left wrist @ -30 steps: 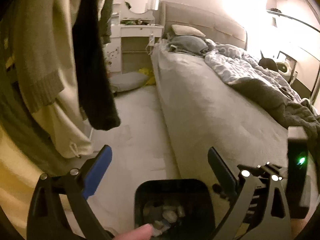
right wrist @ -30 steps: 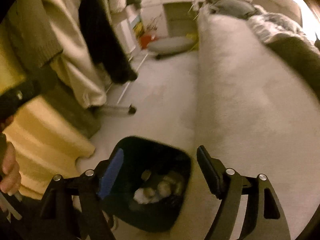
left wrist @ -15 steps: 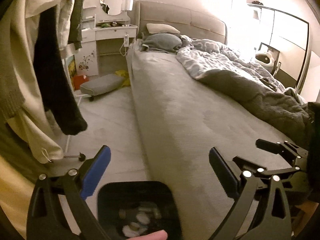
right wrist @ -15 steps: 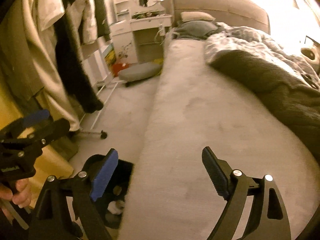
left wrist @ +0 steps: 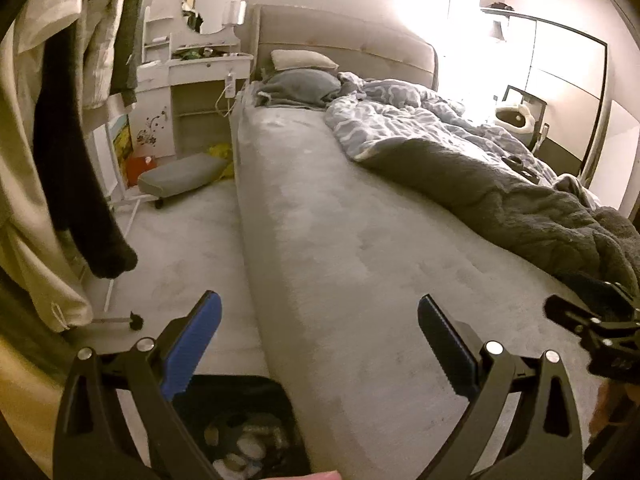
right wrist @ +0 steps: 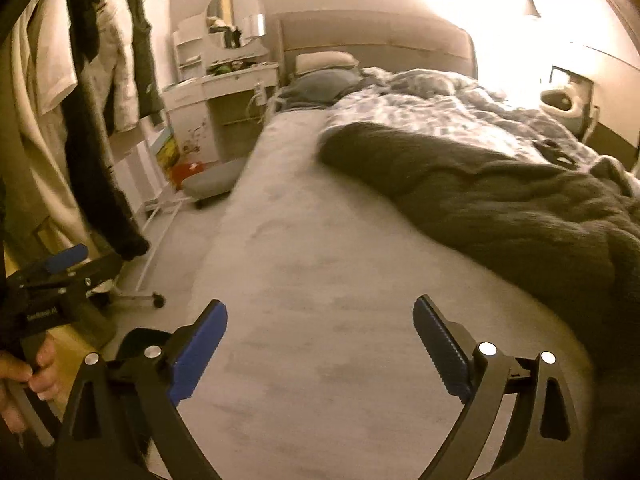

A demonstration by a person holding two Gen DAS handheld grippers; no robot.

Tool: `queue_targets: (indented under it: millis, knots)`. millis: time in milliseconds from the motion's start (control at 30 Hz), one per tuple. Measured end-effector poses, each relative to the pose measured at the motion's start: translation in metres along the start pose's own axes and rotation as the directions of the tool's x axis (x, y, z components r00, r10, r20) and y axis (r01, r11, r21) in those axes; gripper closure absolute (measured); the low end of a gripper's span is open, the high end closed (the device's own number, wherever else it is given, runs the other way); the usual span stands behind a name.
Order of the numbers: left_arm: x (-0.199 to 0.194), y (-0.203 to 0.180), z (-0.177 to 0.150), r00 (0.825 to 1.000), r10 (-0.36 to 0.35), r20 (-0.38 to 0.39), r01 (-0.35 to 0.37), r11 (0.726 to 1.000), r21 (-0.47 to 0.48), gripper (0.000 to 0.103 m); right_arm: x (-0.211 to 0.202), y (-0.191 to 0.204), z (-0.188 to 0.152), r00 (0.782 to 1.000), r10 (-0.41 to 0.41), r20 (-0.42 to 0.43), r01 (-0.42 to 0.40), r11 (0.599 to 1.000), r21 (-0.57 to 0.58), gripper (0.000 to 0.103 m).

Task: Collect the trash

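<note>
A black trash bin stands on the floor beside the bed, with crumpled white and grey trash inside. Its rim also shows at the lower left of the right wrist view. My left gripper is open and empty, above the bin and the bed's edge. My right gripper is open and empty over the bare mattress. The left gripper also shows at the left of the right wrist view, and the right gripper shows at the right edge of the left wrist view.
A large bed with a dark blanket and patterned duvet fills the right. Hanging clothes on a wheeled rack crowd the left. A white vanity, a grey cushion and carpeted floor lie beyond.
Both grippers have lifted and tilted up from over the bin toward the bed. The bin has slid to the bottom of both views. Both stay open.
</note>
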State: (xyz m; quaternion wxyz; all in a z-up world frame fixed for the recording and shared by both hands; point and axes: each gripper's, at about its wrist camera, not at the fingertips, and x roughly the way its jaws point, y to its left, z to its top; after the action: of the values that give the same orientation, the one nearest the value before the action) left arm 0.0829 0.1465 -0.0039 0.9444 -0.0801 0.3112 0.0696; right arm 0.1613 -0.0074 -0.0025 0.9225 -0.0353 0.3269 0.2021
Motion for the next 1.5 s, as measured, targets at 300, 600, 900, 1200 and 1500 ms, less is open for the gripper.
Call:
queue_targets:
  millis: [300, 600, 900, 1200, 1500]
  knots:
    - [-0.007, -0.035, -0.003, 1.0, -0.001, 0.011, 0.001, 0.998, 0.06, 0.003, -0.042, -0.078, -0.025, 0.994, -0.104, 0.032, 0.101, 0.991, 0.092, 0.003]
    - [-0.061, -0.05, -0.018, 0.999, 0.014, 0.043, -0.018, 0.993, 0.112, 0.003, -0.12, -0.11, -0.064, 0.989, -0.128, 0.076, 0.115, 0.98, 0.162, 0.003]
    - [-0.145, -0.034, -0.036, 0.997, 0.056, 0.062, -0.065, 0.985, 0.159, 0.003, -0.217, -0.101, -0.069, 0.964, -0.173, 0.2, 0.125, 0.965, 0.23, 0.003]
    - [-0.196, -0.022, -0.062, 0.995, 0.055, 0.081, -0.065, 0.988, 0.138, 0.003, -0.284, -0.089, -0.137, 0.962, -0.217, 0.165, 0.177, 0.958, 0.227, 0.003]
    - [-0.214, -0.015, -0.098, 0.995, 0.058, 0.077, -0.066, 0.993, 0.098, 0.003, -0.32, -0.091, -0.174, 0.948, -0.253, 0.195, 0.201, 0.947, 0.25, 0.003]
